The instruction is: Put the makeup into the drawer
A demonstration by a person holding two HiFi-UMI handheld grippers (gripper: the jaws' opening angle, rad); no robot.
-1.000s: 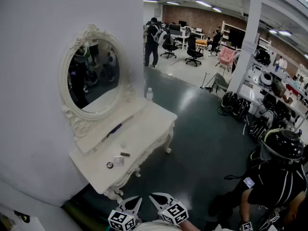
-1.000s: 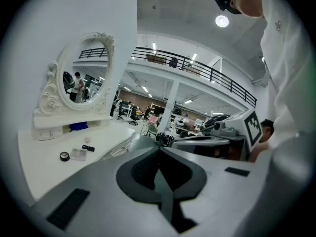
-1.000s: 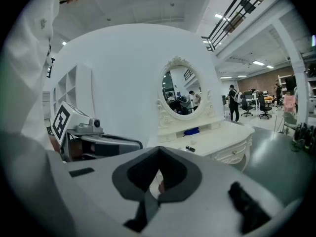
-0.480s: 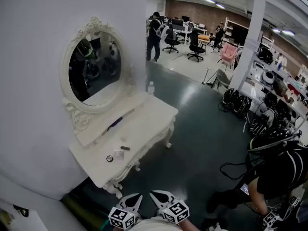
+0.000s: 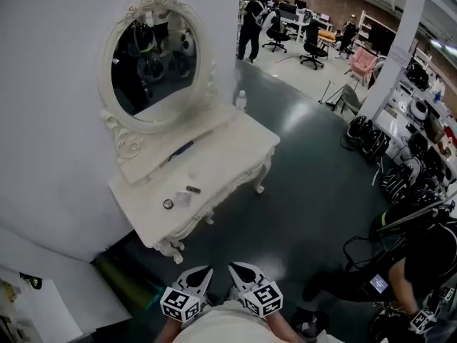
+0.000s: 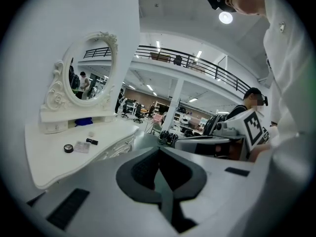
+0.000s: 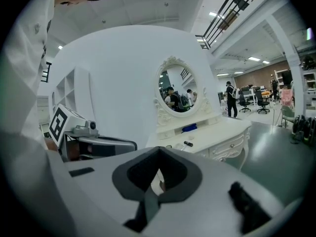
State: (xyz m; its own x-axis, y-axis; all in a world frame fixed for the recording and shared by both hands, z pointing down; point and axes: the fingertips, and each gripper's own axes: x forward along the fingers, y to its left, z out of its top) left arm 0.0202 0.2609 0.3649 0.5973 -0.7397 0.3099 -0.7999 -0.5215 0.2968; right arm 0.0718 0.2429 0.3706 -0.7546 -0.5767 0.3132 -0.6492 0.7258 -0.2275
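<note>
White dressing table (image 5: 235, 156) and white scrolled mirror frame (image 5: 128, 143) on a dark green floor (image 5: 307, 191). Black-and-white square markers pattern the left gripper (image 5: 201, 271) and right gripper (image 5: 236, 269), lower centre. Pink chair (image 5: 362, 61), upper right.

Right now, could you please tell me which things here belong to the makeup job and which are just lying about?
For the job: round compact, clear case, dark tube, table drawer.
Just lying about: water bottle, oval mirror, office chairs, pink chair.

Ornate oval mirror (image 5: 156, 59) on white wall (image 5: 50, 120) (office chairs (image 5: 312, 47) beyond)
</note>
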